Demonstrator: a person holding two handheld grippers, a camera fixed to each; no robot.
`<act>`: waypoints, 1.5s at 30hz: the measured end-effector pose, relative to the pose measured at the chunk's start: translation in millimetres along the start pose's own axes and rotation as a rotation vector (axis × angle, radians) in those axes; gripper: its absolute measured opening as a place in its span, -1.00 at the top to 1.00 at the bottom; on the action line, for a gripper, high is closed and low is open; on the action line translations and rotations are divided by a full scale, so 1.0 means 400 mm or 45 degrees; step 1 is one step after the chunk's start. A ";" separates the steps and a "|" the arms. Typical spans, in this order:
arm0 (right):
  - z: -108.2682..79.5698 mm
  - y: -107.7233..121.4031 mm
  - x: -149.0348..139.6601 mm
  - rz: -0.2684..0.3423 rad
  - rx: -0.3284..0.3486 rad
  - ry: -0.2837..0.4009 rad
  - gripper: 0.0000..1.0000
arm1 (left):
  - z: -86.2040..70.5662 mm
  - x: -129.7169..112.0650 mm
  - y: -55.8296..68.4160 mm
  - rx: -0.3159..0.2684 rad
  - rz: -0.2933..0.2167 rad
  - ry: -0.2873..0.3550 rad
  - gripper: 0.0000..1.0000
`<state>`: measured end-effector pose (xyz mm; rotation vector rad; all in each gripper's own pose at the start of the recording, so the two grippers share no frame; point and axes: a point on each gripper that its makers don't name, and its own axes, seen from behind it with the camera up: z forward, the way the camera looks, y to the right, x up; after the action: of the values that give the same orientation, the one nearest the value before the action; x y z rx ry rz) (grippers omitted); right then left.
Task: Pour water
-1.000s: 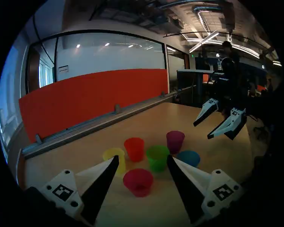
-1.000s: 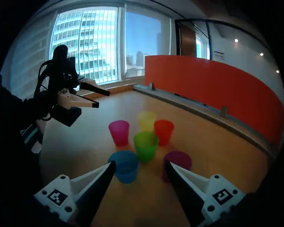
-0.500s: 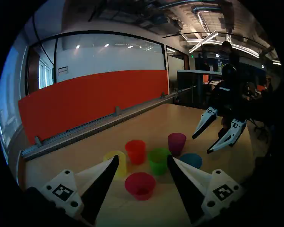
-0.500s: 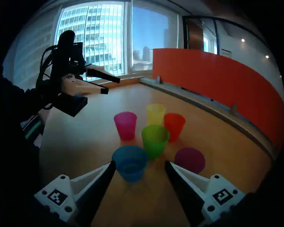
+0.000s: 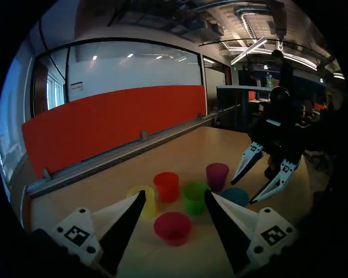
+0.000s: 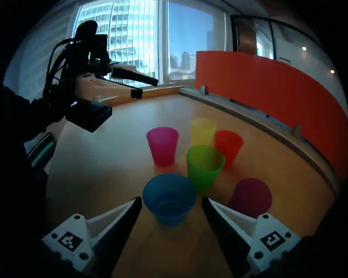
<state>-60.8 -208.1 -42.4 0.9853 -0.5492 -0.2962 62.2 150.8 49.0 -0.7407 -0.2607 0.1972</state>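
Moving closer, the right gripper (image 6: 170, 200) had the upright blue cup (image 6: 169, 206) just ahead, centred between its wide-open, empty fingers; the left gripper (image 5: 174, 192), farther off, was also open and empty.

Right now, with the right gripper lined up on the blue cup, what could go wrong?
The blue cup stands close to the green cup and purple cup, so the open jaws of the right gripper could knock either over. The cups look thin; a hard squeeze might buckle the blue one and spill anything inside.
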 end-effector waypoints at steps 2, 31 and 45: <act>0.009 -0.001 -0.004 -0.004 -0.002 -0.006 -1.00 | 0.000 0.001 -0.001 -0.001 -0.001 0.000 -0.88; 0.106 -0.012 -0.042 -0.004 0.017 -0.039 -0.80 | 0.016 -0.021 0.004 -0.026 -0.007 -0.027 -0.88; 0.062 0.004 -0.019 0.022 -0.008 0.011 -0.79 | 0.035 -0.047 0.022 -0.050 0.007 -0.076 -0.88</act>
<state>-81.0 -221.2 -32.7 0.9750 -0.5482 -0.2783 39.4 161.0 49.6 -0.7751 -0.3203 0.2200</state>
